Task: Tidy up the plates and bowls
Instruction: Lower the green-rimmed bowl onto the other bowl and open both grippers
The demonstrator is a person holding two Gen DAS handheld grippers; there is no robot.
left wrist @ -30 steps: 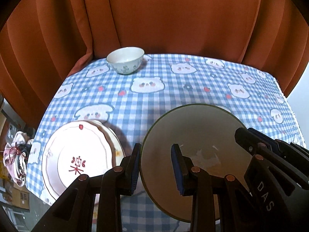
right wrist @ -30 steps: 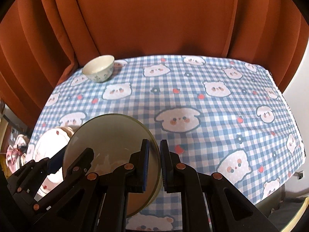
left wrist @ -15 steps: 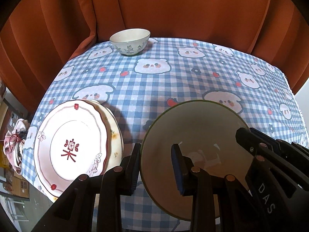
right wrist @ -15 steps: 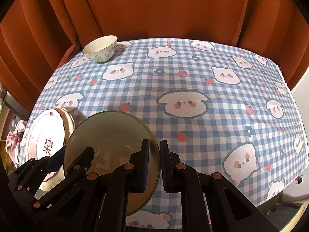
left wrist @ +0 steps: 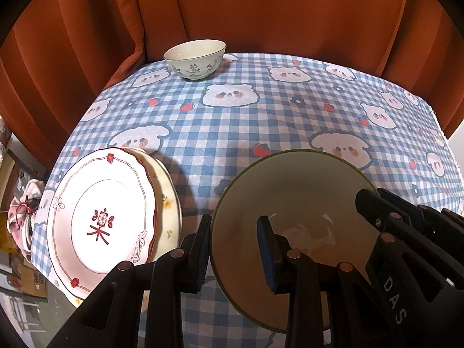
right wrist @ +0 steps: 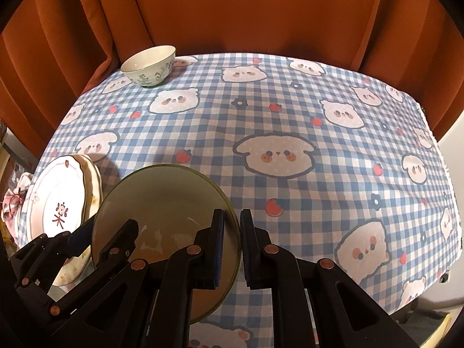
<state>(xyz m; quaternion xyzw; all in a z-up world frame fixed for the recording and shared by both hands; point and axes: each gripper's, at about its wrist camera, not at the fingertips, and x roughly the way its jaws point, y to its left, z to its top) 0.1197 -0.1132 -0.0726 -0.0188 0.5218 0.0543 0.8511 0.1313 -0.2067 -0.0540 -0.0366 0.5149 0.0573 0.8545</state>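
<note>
Plates look sorted: stack of plates [left wrist: 110, 223] sits just left of left gripper [left wrist: 235, 249]. Bowls unfinished, by my read. Green-rimmed bowl [right wrist: 162, 217] pinched at rim by both left gripper and right gripper [right wrist: 232, 242]; floral bowl [left wrist: 195, 59] well ahead, far corner. Surface: checked bear tablecloth [right wrist: 290, 121]. Rust curtain [left wrist: 261, 8] behind.
</note>
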